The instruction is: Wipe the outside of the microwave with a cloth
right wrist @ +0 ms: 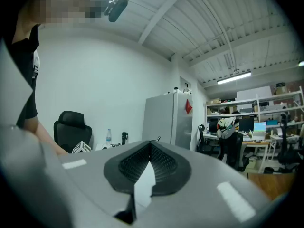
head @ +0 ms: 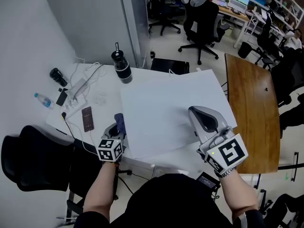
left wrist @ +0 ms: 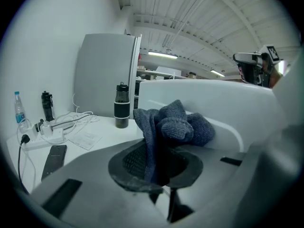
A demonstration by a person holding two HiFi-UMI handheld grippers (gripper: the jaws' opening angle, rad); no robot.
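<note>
Before you stands a white rectangular desk (head: 147, 77), backed by a tall grey metal cabinet (head: 95, 23). A brown wooden table (head: 251, 113) stands to its right and a black padded office chair (head: 33, 160) at its near-left corner. On the desk sits the large white box-shaped microwave (head: 166, 113), its flat top facing up at you. Your right gripper (head: 195, 114) lies over the near-right part of that top with its jaws closed together and nothing between them; whether it touches the top is hard to tell from above. Your left gripper (head: 116, 127) is at the microwave's near-left edge, its jaws clamped on a bunched blue-grey knitted cloth (left wrist: 173, 125). The cloth's loose folds bulge out past the pads, just beside the white side of the microwave. Behind the microwave stands an upright black flask with a pale band (head: 122, 66). A dark flat smartphone (head: 87, 118) lies on the desk left of your left gripper. A small clear plastic water bottle with a blue cap (head: 43, 100) is at the desk's far-left edge.
</note>
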